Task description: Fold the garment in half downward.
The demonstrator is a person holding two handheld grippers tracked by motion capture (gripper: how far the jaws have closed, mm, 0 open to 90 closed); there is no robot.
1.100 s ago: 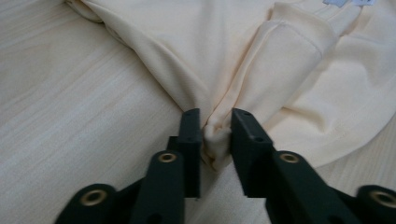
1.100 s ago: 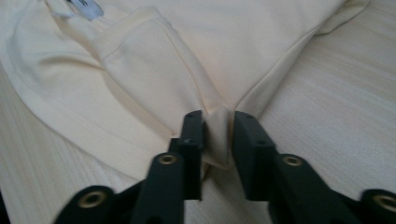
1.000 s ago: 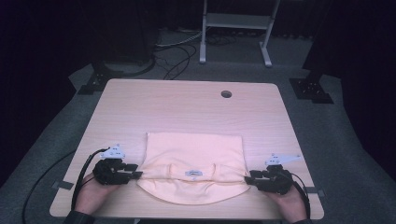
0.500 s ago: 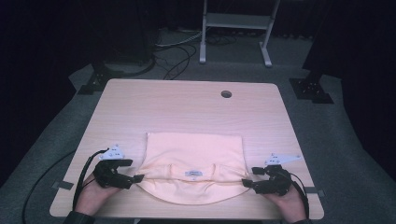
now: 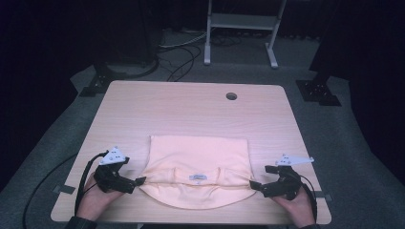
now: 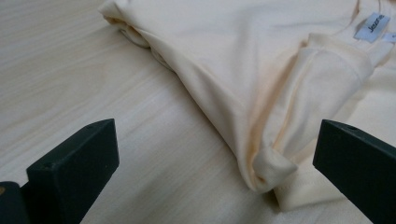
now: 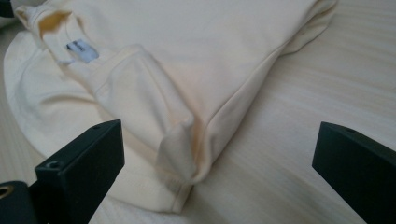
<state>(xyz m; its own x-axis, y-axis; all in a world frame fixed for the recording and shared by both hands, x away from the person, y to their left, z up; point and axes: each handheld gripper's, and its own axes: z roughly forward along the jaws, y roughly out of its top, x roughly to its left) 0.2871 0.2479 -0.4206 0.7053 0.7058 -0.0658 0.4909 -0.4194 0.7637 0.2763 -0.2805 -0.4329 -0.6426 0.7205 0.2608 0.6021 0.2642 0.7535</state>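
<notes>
Both jaws have just been opening and now stand wide, holding nothing. Folded shirt (image 5: 198, 169) lies near table (image 5: 191, 105) front edge, long axis 9-to-3. Left gripper (image 5: 136, 181) at its 9 o'clock corner, right gripper (image 5: 255, 186) at 3, equally near; I regrip next.

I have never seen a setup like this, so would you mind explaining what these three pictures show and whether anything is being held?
No robot here: a person holds a hand-operated two-jaw tool in each hand. The high view looks down on a wooden table, forearms entering from below. The left gripper and right gripper sit at the two ends of a folded cream shirt. The other two pictures come from cameras riding on each gripper, looking along its own black jaws. In both, the jaws have just been opening and stand wide apart. A folded corner of the shirt lies between them, untouched, so nothing is held. A label marks the shirt's neckline.
</notes>
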